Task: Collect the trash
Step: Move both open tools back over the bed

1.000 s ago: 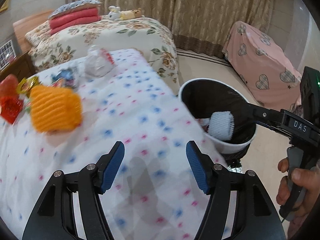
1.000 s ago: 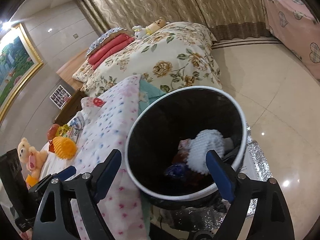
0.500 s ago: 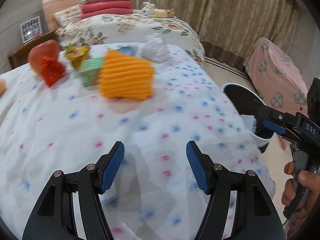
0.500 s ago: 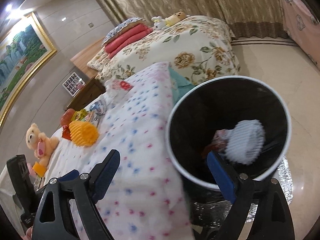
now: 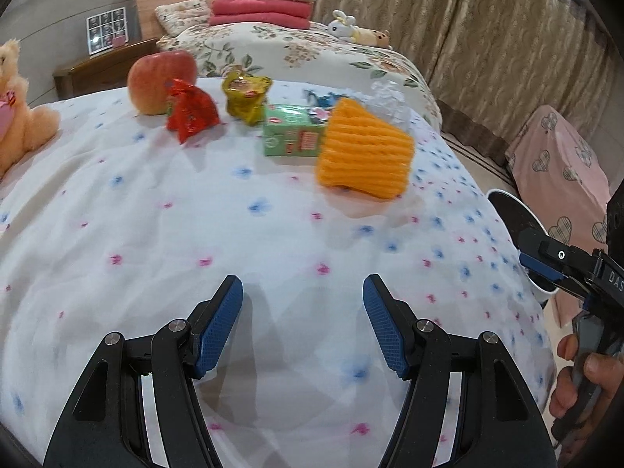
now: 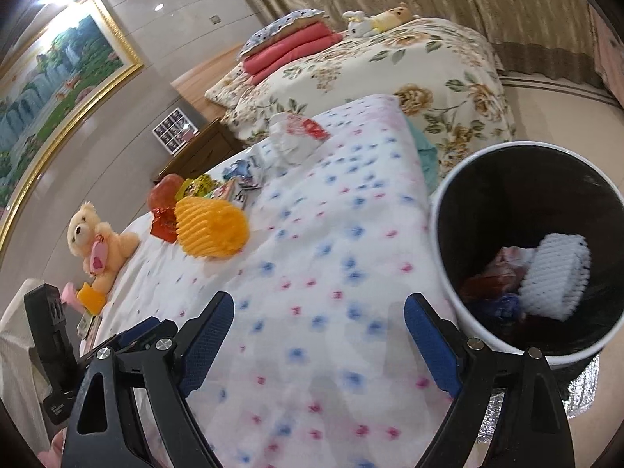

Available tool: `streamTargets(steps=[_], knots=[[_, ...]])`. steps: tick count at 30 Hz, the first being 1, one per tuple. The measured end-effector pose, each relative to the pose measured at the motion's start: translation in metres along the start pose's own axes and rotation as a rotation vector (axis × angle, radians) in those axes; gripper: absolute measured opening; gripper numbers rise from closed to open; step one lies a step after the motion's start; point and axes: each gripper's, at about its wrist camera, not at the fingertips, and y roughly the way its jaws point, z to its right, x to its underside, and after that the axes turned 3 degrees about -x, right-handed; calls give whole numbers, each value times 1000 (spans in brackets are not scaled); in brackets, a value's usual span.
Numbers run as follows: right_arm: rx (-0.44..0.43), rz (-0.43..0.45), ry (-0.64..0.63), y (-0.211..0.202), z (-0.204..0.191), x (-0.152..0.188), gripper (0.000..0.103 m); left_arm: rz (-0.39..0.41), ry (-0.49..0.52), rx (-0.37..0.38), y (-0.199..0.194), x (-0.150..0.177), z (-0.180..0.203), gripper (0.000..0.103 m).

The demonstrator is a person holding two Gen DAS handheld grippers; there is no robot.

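The fingers (image 5: 218, 327) of the left gripper (image 5: 302, 325) stand apart with nothing between them, above bare flowered bedspread (image 5: 156, 234). The right gripper (image 6: 318, 345) is spread wider and equally empty, its right finger just beside the rim of the trash bin (image 6: 440, 210).

The trash lies ahead of the left fingers, well apart from them, in a row across the far part of the bed. Nearest, ahead and a little right, is the orange foam net (image 5: 364, 154). Touching its left side is a green carton (image 5: 290, 134). Further left come a yellow crumpled wrapper (image 5: 245, 95) and a red foil wrapper (image 5: 191, 111). Behind the net sits a clear crumpled plastic piece (image 5: 388, 101). The apple (image 5: 160, 80) and the teddy bear (image 6: 99, 240) are probably not trash and are best left alone.

The step in hand looks like the reach for the next piece, and the foam net is the likely pick.

- Bring the left fingers forward and slightly right until they straddle the net.
- Come in low across its ribs, clear of the carton it touches.
- Close gently; foam likely squashes and may spring out of a shallow pinch, so seat it deep between the pads.
- Avoid snagging the bedspread beneath.

The bin, already holding a white foam net (image 6: 555, 279), stands to the right off the bed's edge.
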Motion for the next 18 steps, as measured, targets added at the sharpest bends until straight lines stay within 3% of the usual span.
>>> streamTargets(steps=[18], knots=[[-76,-66,-100,44,-48,-9,93,11,-81,-50,5,-23,-50,67]])
